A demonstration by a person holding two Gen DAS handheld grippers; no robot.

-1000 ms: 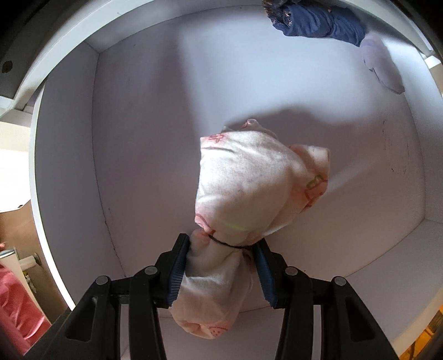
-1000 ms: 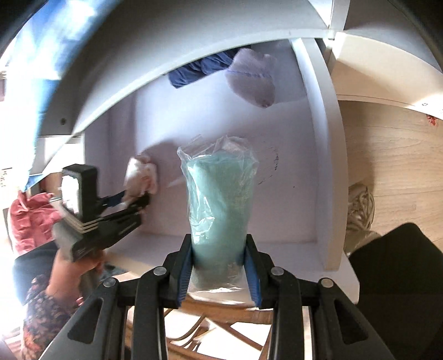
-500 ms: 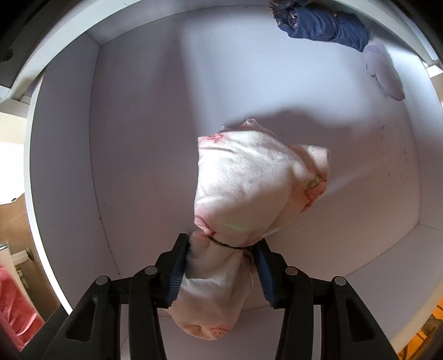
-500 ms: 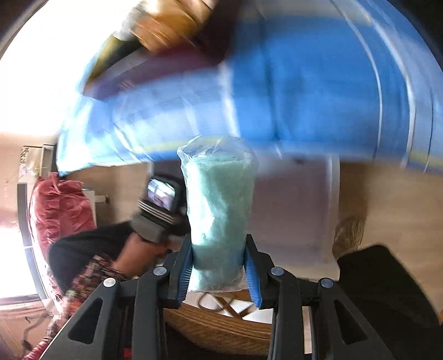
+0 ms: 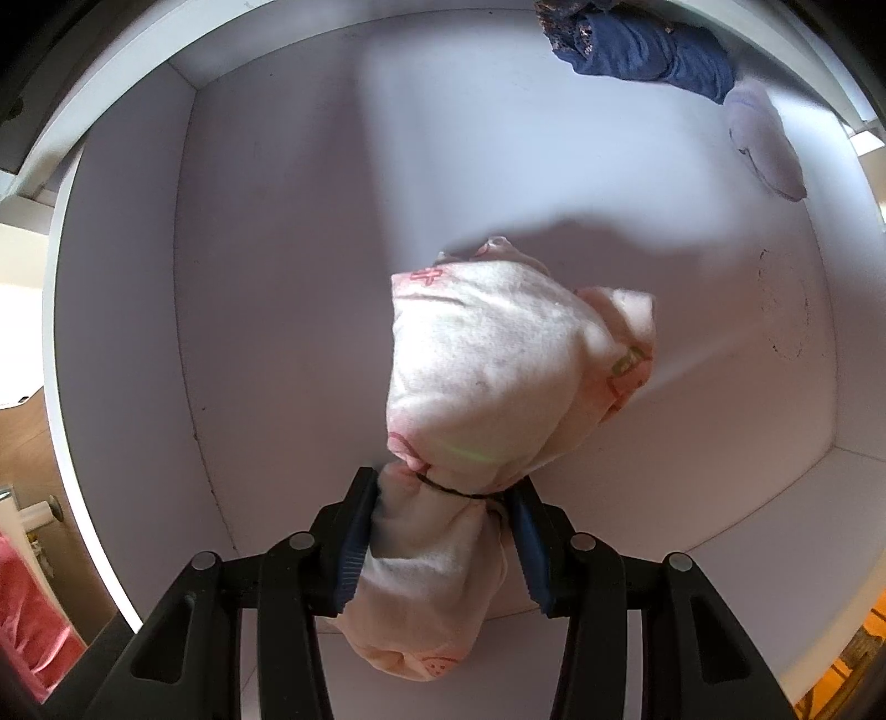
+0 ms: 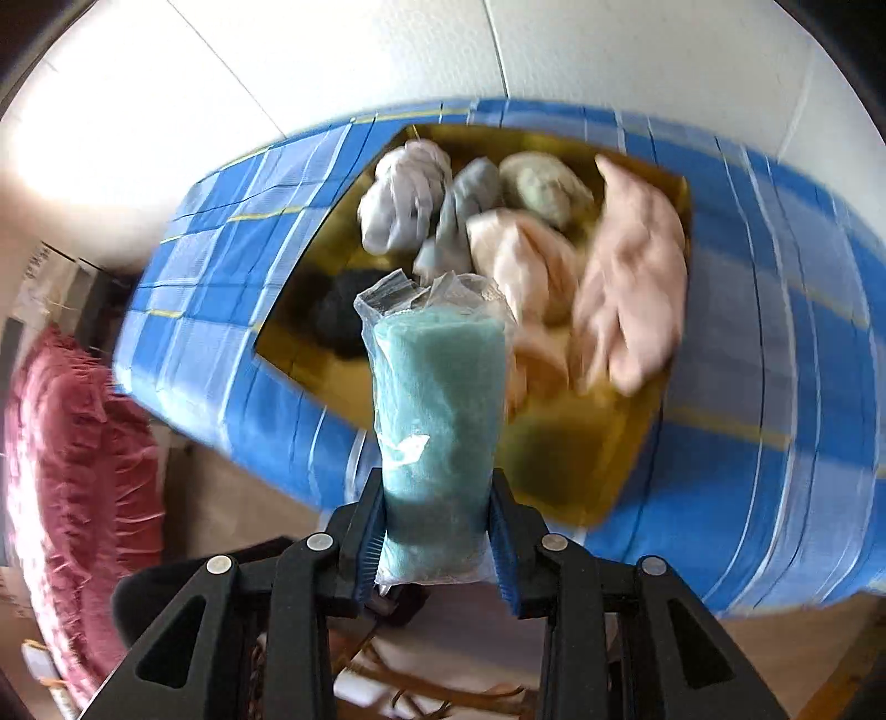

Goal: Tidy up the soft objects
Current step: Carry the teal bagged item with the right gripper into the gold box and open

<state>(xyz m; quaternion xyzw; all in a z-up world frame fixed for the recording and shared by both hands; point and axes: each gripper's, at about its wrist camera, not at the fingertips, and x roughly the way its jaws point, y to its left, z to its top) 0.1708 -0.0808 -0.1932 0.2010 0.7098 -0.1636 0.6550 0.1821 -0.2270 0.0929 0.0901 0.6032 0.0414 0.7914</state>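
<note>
The left gripper (image 5: 443, 545) has its fingers (image 5: 354, 540) clamped on the tied neck of a cream bundle with pink print (image 5: 498, 376), at the black band around it. The bundle hangs inside a white cubby (image 5: 266, 277), and the cubby's walls now fill slightly more of the left wrist view than a second ago, so the gripper has sunk a little deeper in. At the far right corner of the cubby lie a dark blue cloth (image 5: 648, 50) and, touching it, a pale lilac soft piece (image 5: 767, 144).

The right gripper (image 6: 437, 545) grips a teal roll in a clear plastic bag (image 6: 440, 421), upright between its fingers (image 6: 501, 545), exactly as before. Its view has changed completely: a second ago it faced the white cubby, and now it looks down on a yellow tray (image 6: 554, 465) resting on a blue checked cloth (image 6: 775, 387). In the tray lie a grey knotted bundle (image 6: 401, 199), a grey-green ball (image 6: 545, 185), pink cloths (image 6: 631, 277) and a dark bundle (image 6: 338, 310), all blurred. A red cushion (image 6: 77, 487) sits at the left.
</note>
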